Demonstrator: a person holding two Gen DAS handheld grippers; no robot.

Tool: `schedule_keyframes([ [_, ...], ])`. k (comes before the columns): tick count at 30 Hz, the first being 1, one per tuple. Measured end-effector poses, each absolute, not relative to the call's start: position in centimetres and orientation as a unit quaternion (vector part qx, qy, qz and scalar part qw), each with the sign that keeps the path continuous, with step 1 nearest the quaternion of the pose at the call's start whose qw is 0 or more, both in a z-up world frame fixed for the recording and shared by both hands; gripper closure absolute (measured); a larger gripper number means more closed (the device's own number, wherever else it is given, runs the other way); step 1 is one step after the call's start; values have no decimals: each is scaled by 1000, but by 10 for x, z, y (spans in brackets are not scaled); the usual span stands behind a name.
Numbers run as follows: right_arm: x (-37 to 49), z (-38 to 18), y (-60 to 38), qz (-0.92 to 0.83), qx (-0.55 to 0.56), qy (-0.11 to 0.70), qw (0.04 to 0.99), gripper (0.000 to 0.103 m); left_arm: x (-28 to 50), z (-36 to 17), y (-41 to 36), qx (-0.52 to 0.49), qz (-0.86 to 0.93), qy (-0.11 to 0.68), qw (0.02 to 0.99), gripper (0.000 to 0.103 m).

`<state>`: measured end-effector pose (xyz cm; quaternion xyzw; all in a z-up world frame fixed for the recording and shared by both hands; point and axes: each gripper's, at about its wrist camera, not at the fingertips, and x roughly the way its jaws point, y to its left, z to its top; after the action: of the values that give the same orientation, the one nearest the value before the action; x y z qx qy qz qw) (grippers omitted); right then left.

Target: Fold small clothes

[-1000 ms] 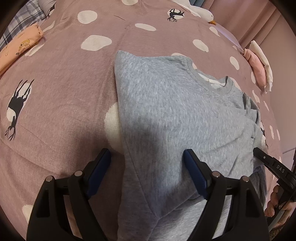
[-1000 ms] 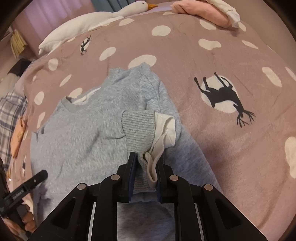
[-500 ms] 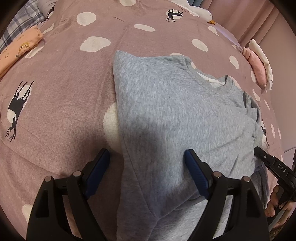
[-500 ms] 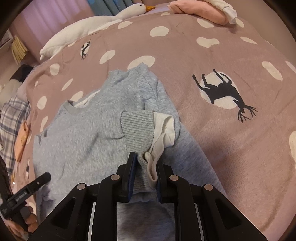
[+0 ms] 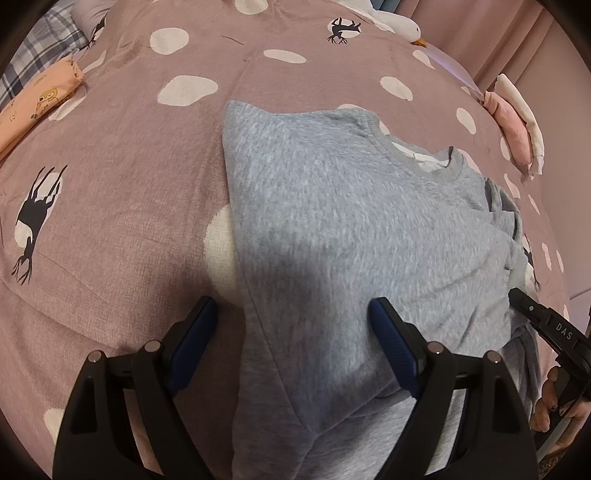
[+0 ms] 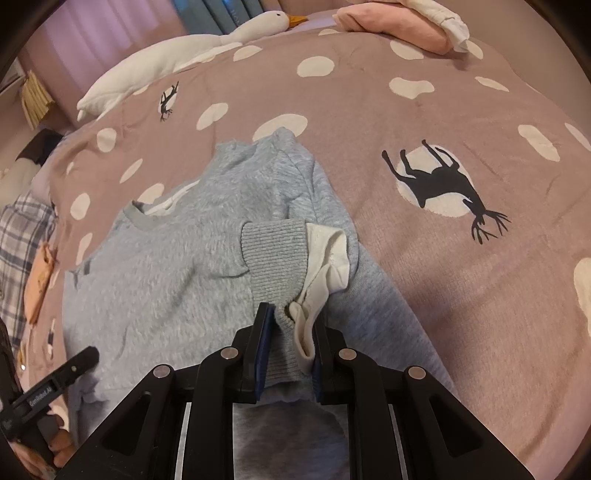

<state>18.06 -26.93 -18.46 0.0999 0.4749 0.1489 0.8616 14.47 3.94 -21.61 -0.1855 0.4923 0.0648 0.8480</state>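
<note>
A small grey sweatshirt (image 5: 343, 229) lies on the mauve spotted bedspread (image 5: 122, 206), its left side folded in to a straight edge. My left gripper (image 5: 293, 319) hovers open over that folded edge, blue pads wide apart, nothing pinched. In the right wrist view the same sweatshirt (image 6: 177, 266) shows its right sleeve folded across the chest. My right gripper (image 6: 291, 325) is shut on the ribbed grey sleeve cuff (image 6: 275, 251) and the white inner lining (image 6: 325, 258) that sticks out of it. The right gripper's tip (image 5: 535, 319) also shows at the left wrist view's right edge.
A folded orange garment (image 5: 37, 107) and plaid fabric (image 5: 33, 51) lie at the far left. A pink and white folded pile (image 6: 399, 26) sits at the bed's far side, beside a white goose plush (image 6: 192, 55). A person's hand (image 5: 554, 402) holds the right tool.
</note>
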Motion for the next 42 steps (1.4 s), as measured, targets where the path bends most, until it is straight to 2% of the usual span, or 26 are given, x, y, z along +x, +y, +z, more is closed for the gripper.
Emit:
schedule_keyframes([
  [29, 180, -185, -266, 137, 94, 472, 866, 88, 112, -209, 36, -207, 51, 499, 840, 17],
  [34, 178, -183, -265, 131, 92, 469, 868, 86, 94, -203, 31, -197, 50, 503, 840, 21],
  [37, 175, -180, -268, 139, 96, 469, 867, 79, 82, -189, 34, -199, 49, 491, 847, 21],
  [40, 168, -172, -274, 155, 105, 469, 863, 67, 67, -173, 38, -207, 46, 467, 858, 19],
  [42, 158, -163, -281, 155, 102, 464, 866, 43, 56, -165, 43, -222, 40, 457, 860, 19],
])
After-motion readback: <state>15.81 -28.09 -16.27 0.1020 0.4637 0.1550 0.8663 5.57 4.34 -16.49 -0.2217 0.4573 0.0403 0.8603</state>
